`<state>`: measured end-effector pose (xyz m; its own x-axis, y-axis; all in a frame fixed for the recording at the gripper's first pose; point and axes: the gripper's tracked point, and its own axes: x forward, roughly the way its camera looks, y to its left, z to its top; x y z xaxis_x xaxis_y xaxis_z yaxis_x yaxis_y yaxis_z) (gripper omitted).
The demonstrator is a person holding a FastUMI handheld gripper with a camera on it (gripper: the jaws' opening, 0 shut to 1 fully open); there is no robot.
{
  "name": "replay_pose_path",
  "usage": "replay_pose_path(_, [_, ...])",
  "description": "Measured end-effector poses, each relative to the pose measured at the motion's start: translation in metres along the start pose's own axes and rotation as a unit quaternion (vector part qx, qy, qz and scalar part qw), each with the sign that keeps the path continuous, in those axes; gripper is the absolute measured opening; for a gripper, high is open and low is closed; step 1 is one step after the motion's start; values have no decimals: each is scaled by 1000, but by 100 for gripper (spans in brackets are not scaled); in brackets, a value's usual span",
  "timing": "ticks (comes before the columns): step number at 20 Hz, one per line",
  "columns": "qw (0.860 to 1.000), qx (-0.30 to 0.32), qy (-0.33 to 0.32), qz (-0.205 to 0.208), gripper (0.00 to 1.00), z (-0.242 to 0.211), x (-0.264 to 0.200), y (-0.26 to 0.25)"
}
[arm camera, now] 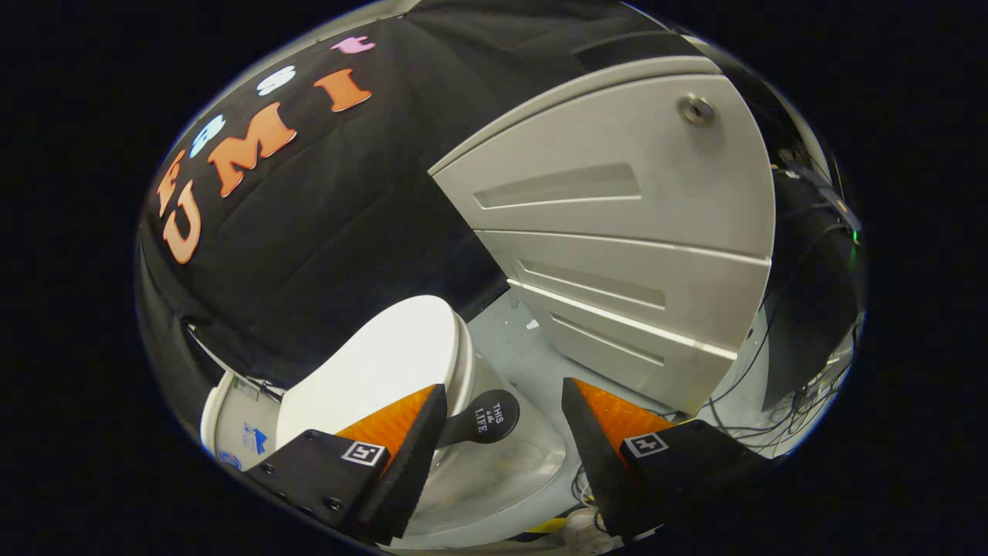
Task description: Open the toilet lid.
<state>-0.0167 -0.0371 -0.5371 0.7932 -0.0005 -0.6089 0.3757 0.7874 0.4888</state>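
Note:
A white toilet stands low ahead, seen at a tilt. Its lid [378, 363] lies down over the seat, above the bowl [502, 471]. A black tab handle [485, 417] sticks out from the lid's front edge. My gripper [504, 388] is open, with the handle between the fingers, close beside the left fingertip [432, 417]. The right fingertip [579, 409] stands apart from it over the floor. Neither finger presses on the handle. The left finger hides part of the lid's near side.
A grey metal drawer cabinet [617, 232] stands close to the right of the toilet, on a pale floor [525, 347]. Loose cables [772, 417] lie beyond the right finger. The toilet's tank [231, 425] backs onto the black cloth wall.

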Motion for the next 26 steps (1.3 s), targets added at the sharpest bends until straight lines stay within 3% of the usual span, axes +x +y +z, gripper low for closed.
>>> replay_pose_path(5, [993,90,67,23,81,-25,-11,-3])
replay_pose_path(9, [990,117,70,41,70,-27,-9,7])
replay_pose_path(11, [989,121,75,46,44,-27,-5,10])
replay_pose_path(15, [980,178,72,57,36,-21,-6,9])
replay_pose_path(18, [974,209,63,63,9,-12,-13,13])
replay_pose_path(21, [979,184,73,55,9,-9,-18,17])
replay_pose_path(26, [982,162,62,76,8,12,-23,33])
